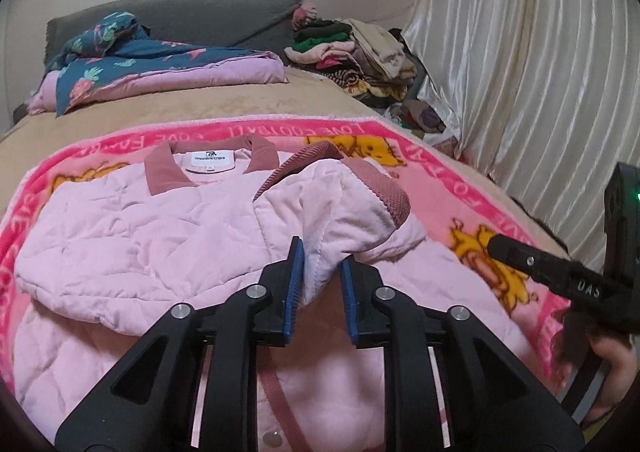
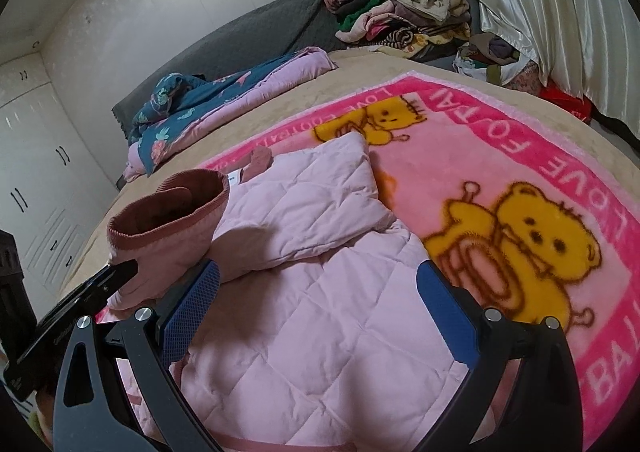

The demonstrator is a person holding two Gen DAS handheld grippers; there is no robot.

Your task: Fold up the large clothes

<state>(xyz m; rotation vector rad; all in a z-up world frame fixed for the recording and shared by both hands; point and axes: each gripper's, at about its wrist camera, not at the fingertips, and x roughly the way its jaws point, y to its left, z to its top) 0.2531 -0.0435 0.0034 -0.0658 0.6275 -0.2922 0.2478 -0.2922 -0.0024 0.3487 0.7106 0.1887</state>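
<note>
We are folding the big pink jacket (image 1: 132,236) lying on the bear blanket (image 2: 500,179). Our left claw (image 1: 320,276) is pinching its sleeve (image 1: 340,207); lay it flat across. Our right claw (image 2: 320,316) is hanging wide open, holding nothing.

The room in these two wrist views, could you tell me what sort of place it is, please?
Most likely a home bedroom: a bed with a grey headboard, a white wardrobe along the wall, and a pile of clothes by the satin curtain.
</note>
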